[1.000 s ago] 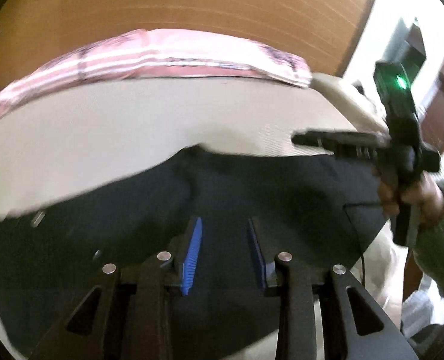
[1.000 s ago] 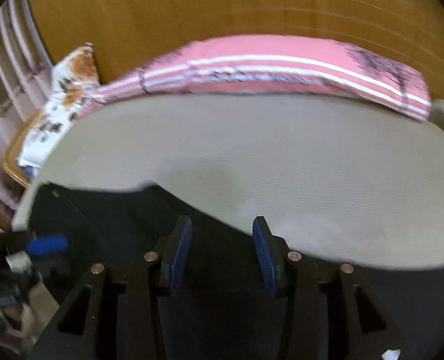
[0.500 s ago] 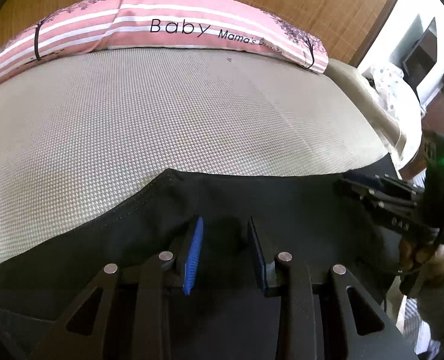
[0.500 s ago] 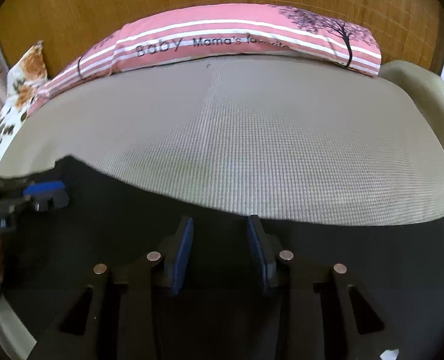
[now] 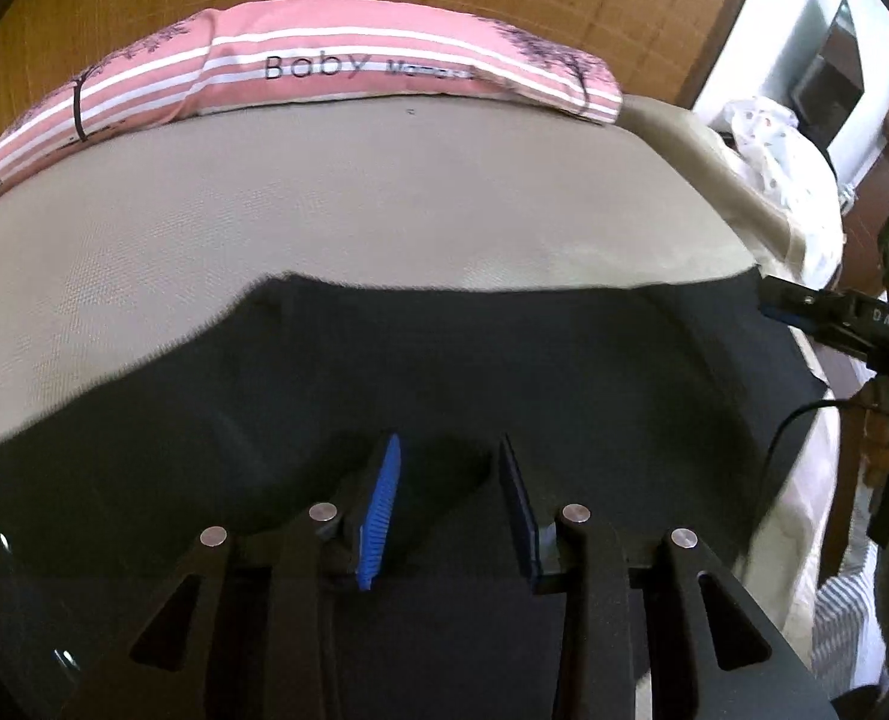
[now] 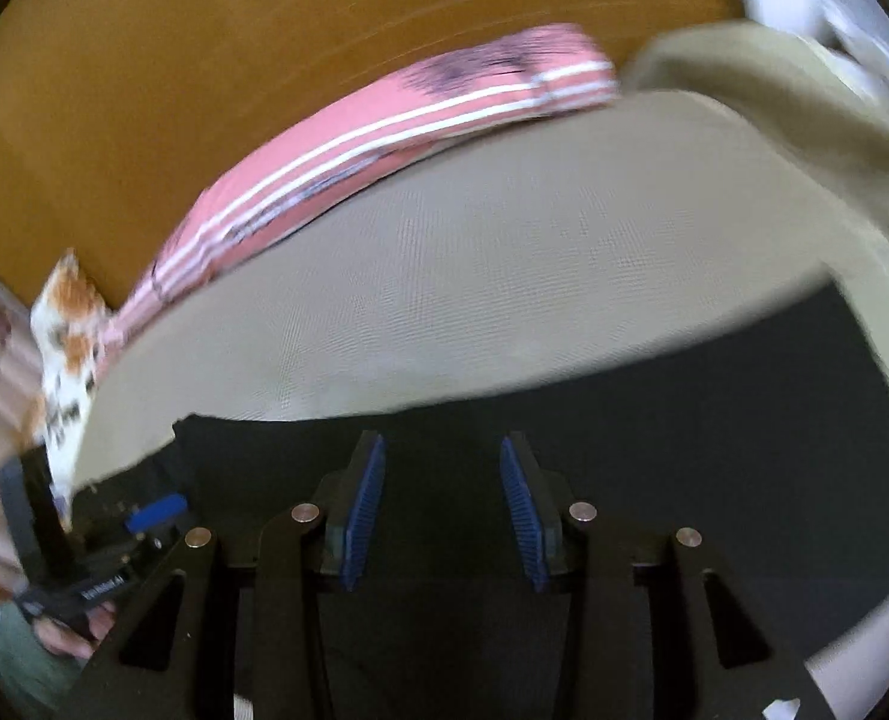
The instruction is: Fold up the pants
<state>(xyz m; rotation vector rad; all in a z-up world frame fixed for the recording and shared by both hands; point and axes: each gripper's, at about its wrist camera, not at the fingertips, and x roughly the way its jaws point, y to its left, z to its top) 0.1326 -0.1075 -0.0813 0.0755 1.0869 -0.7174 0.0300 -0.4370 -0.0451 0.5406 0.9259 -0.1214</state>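
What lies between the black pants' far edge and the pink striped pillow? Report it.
Only bare beige mattress cover: nothing rests between the black pants and the pink striped pillow. The left wrist view shows it sharpest; the blurred right wrist view agrees.

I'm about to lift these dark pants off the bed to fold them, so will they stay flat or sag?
The pants will probably sag: the cloth lies limp and follows the bed with no stiff edge. They look thin, so likely light. The bed's woven cover looks textured, so if pushed they may bunch rather than slide.
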